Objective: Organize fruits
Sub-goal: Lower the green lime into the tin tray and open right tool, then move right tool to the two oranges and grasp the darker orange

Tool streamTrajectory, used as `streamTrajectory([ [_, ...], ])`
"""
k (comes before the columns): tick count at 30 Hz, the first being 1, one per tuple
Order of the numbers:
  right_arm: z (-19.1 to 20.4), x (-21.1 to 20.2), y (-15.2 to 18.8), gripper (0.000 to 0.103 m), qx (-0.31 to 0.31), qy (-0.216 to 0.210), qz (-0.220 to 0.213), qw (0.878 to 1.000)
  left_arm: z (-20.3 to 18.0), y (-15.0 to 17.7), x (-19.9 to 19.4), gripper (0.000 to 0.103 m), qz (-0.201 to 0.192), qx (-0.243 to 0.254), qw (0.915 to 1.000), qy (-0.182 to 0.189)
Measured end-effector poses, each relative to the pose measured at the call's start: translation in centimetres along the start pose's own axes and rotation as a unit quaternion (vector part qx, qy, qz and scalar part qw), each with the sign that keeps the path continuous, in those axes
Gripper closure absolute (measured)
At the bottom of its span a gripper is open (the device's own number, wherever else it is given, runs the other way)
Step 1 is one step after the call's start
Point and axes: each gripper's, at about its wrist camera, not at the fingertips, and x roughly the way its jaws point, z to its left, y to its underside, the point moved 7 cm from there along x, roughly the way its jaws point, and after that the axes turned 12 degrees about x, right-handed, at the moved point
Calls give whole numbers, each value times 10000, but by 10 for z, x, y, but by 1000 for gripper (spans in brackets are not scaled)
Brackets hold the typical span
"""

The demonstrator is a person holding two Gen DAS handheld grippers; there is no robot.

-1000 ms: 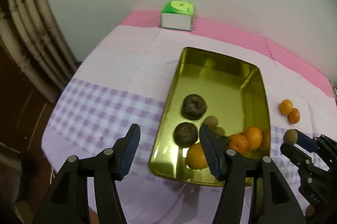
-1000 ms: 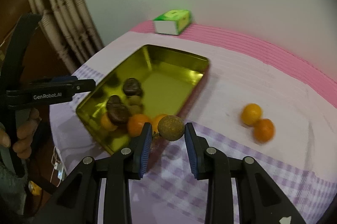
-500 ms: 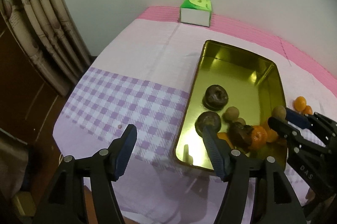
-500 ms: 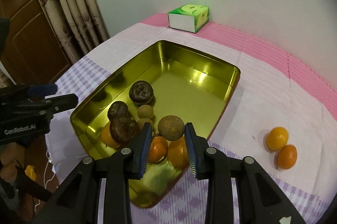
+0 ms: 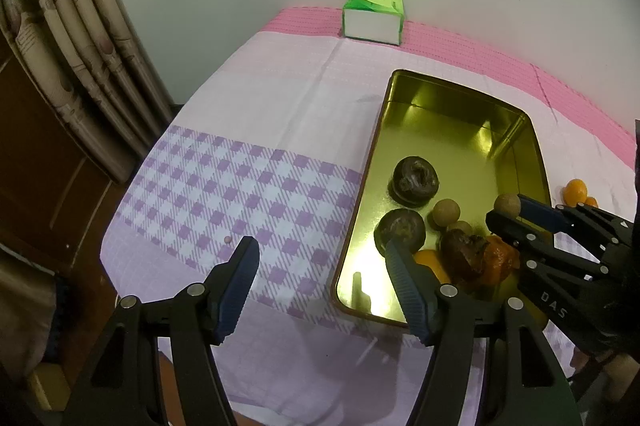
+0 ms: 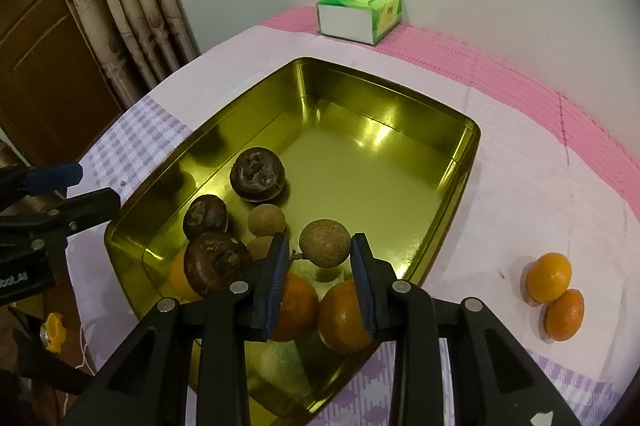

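Note:
A gold metal tray sits on the table and holds dark wrinkled fruits, small brown round fruits and oranges. My right gripper is shut on a small brown round fruit and holds it above the tray's near end. My left gripper is open and empty over the checked cloth, left of the tray. Two oranges lie on the cloth to the right of the tray.
A green and white tissue box stands at the far edge by the wall. Curtains and a wooden door are to the left. The table's near edge is just below my left gripper.
My right gripper has carried the brown fruit from the tray's right rim to over the tray's near end. My left gripper has drawn back and to the left, away from the tray.

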Motion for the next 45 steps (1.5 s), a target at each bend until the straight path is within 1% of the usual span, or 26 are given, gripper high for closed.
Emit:
streamTrajectory([
  [11,3,6,4,72,-34,30,99,9999,-1,-1,-1,36,6,-1,10000,5],
  [14,3,8,5,73,-61,45,115,9999,-1,0,0,36,13,-1,10000,2],
  [28,5,8,5,73,9,4,126,9999,-4,0,0,36,38,54,10000,17],
  [36,4,-4,2,73,99,-85,8,9999,-5,0,0,35,54,83,9999,23],
  [42,-2,-25,-2,69,285,-194,-205,9992,-5,0,0,35,58,87,9999,27],
  [45,-11,-36,-2,67,398,-188,-314,9985,-5,1,0,35,65,89,9999,31],
])
